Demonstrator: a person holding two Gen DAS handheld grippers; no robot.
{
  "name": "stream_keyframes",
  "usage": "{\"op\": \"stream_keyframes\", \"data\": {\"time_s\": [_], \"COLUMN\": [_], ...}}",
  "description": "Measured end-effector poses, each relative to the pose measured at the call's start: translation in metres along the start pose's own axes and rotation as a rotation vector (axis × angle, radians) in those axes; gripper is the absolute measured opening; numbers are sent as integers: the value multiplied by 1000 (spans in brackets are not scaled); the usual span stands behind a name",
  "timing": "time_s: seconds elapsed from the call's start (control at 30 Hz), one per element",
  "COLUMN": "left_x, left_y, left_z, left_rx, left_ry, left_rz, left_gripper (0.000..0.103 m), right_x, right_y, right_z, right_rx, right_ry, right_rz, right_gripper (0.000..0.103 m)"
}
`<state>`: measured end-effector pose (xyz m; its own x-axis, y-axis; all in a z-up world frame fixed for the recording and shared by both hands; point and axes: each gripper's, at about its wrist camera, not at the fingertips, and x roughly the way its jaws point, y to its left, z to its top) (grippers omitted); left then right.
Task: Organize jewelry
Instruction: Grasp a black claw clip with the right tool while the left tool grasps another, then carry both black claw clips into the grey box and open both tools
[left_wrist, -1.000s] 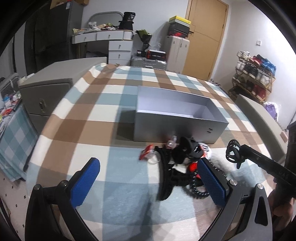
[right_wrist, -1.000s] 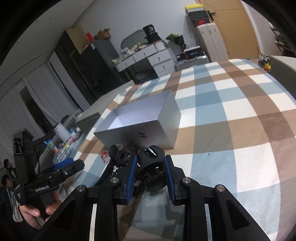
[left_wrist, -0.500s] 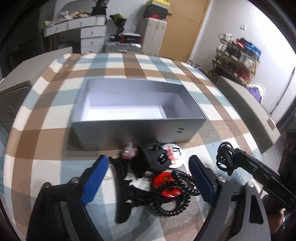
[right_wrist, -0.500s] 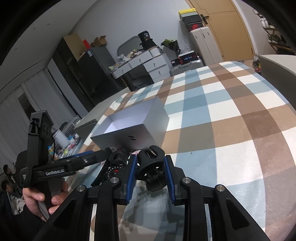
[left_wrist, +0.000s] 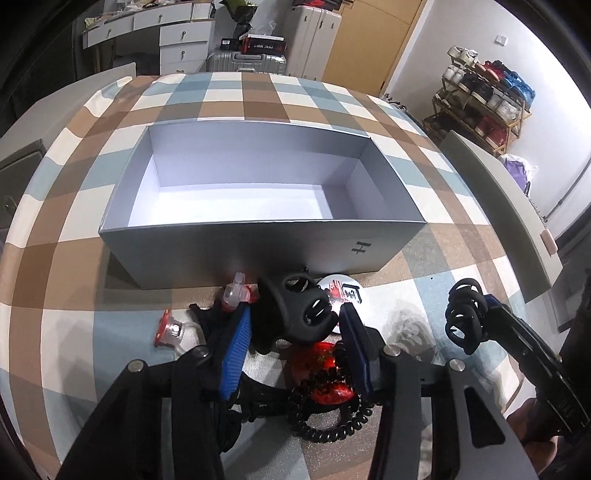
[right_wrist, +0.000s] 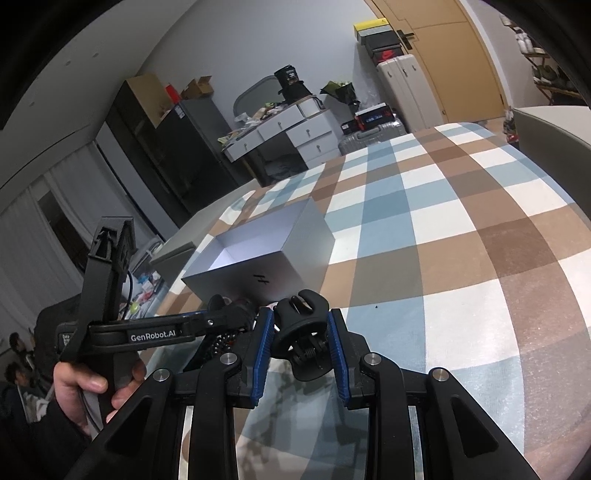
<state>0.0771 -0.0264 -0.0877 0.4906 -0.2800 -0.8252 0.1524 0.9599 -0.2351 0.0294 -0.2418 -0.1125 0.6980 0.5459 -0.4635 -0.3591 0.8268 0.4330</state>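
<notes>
Left hand-held gripper, wide apart a second ago, is closing around a black hair claw in the lower-centre pile beside the empty grey box. Right hand-held gripper stays clenched on another claw clip; boxing comes next.

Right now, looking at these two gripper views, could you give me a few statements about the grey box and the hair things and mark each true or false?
1. The grey cardboard box is empty. True.
2. The right gripper is shut on a black plastic claw clip. True.
3. The left gripper hangs above the box. False: it is over the pile of accessories in front of the box, jaws closing around a second black claw clip.
4. The black spiral hair tie lies inside the box. False: it lies on the checked tablecloth.
5. The white round badge lies beside the box's front wall. True.
</notes>
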Motion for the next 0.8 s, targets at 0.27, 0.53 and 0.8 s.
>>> {"op": "stream_keyframes", "data": {"time_s": [0.27,0.53,0.8], "left_x": [-8,-29,-55], "left_y": [5,0,6], "left_z": [-4,-5,6], "left_rx": [-23,-8,-4], "left_ry": [1,-61,-151], "left_rz": [-52,-71,-94], "left_gripper": [42,42,42], "right_x": [-6,-10,-9], "right_y": [0,9,28], "right_z": [4,9,25], "right_rx": [5,-9,-46], "right_ry": [-19,-36,-54], "right_rz": [4,16,55], "right_gripper": [29,29,29]}}
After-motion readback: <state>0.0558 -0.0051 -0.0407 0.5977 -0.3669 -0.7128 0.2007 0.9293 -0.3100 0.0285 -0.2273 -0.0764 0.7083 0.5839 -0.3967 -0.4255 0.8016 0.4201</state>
